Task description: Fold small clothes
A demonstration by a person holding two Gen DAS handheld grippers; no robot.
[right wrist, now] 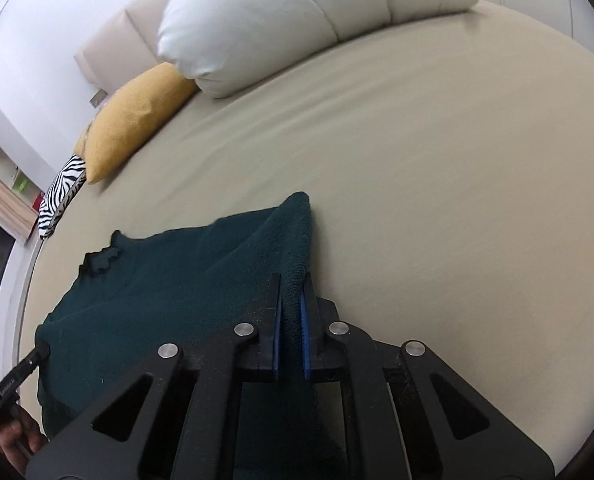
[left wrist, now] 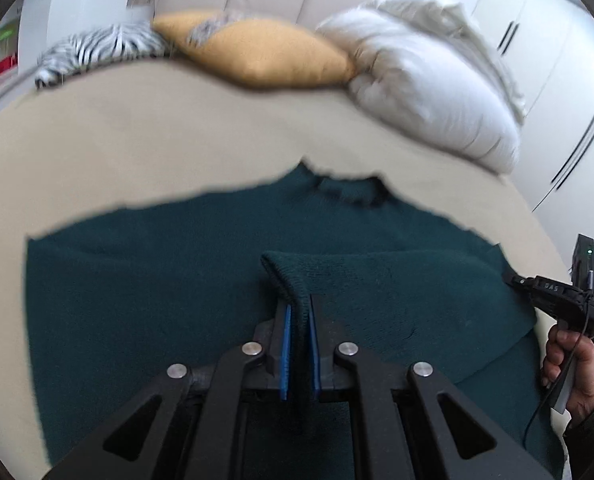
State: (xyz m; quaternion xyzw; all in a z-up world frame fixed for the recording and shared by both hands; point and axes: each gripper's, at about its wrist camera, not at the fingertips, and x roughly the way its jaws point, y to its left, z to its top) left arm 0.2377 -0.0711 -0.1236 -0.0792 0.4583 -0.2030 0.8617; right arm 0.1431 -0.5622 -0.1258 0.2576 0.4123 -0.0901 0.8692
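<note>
A dark green knitted sweater [left wrist: 177, 264] lies spread on the beige bed, its neck opening toward the pillows. My left gripper [left wrist: 299, 304] is shut on a folded ridge of that sweater, the knit pinched between its blue pads. Seen from the right wrist, the same sweater [right wrist: 169, 280] lies to the left, and my right gripper [right wrist: 291, 280] is shut on its raised sleeve end. At the right edge of the left wrist view, a hand holds the right gripper's handle [left wrist: 557, 304].
A mustard cushion [left wrist: 257, 52], a zebra-striped cushion [left wrist: 97, 48] and a bundled white duvet [left wrist: 425, 76] lie along the headboard. Beige sheet [right wrist: 437, 200] stretches bare to the right of the sweater. White wardrobe doors [left wrist: 557, 80] stand beyond the bed.
</note>
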